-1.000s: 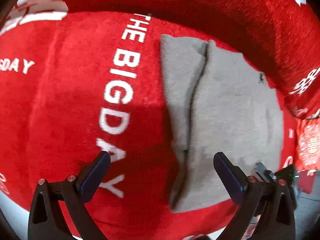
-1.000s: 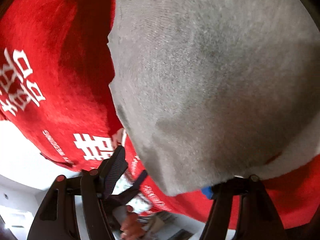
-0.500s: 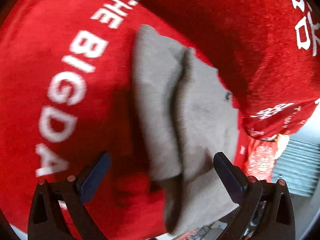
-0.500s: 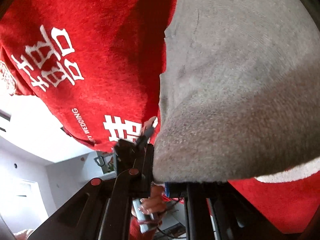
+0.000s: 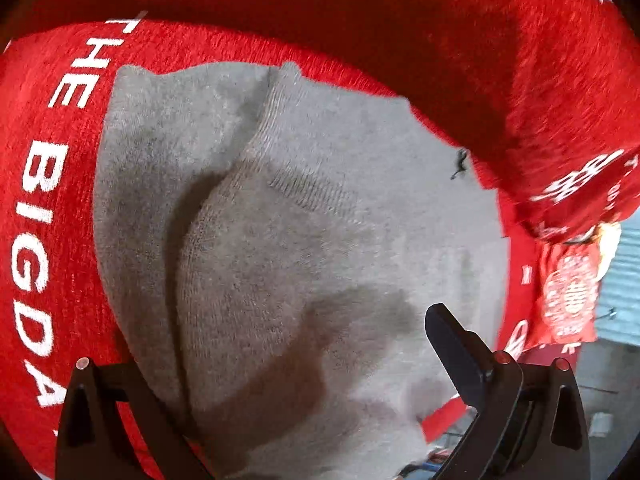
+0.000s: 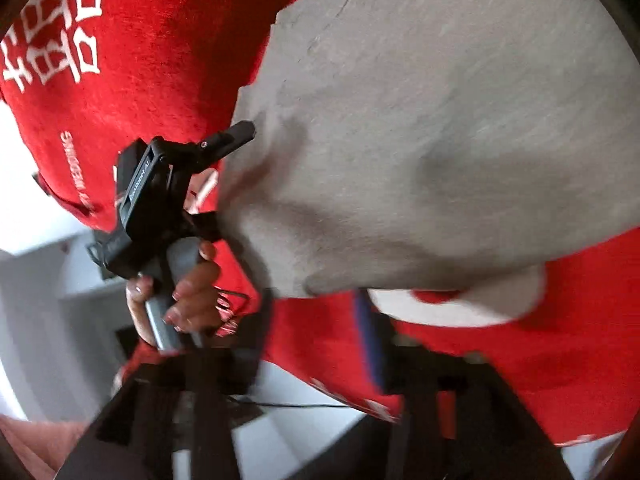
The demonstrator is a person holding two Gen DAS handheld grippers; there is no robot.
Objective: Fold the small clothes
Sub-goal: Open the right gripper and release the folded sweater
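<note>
A grey knitted garment [image 5: 320, 208] lies folded on a red cloth [image 5: 52, 240] with white lettering. My left gripper [image 5: 320, 316] straddles its near edge with the jaws wide apart. The right finger [image 5: 456, 356] shows and the knit hides the left one. In the right wrist view a hand [image 6: 188, 280] holds that left gripper [image 6: 228, 180] at the garment's [image 6: 440, 120] left edge, one finger above and one below the bunched fabric. My right gripper [image 6: 312, 332] is blurred, just below the grey hem. Its jaws are opening, with only red cloth behind them.
The red cloth rises in a shadowed fold [image 5: 400, 20] behind the garment. A red printed packet [image 5: 572, 292] hangs at the right edge. A white hem strip [image 6: 460, 304] peeks from under the grey knit. Pale floor and wall [image 6: 48, 280] show beyond the table's edge.
The left gripper has slid right and closer, so the grey knit now covers its left finger. The right gripper, shut on the grey hem half a second ago, has let go and lifted.
</note>
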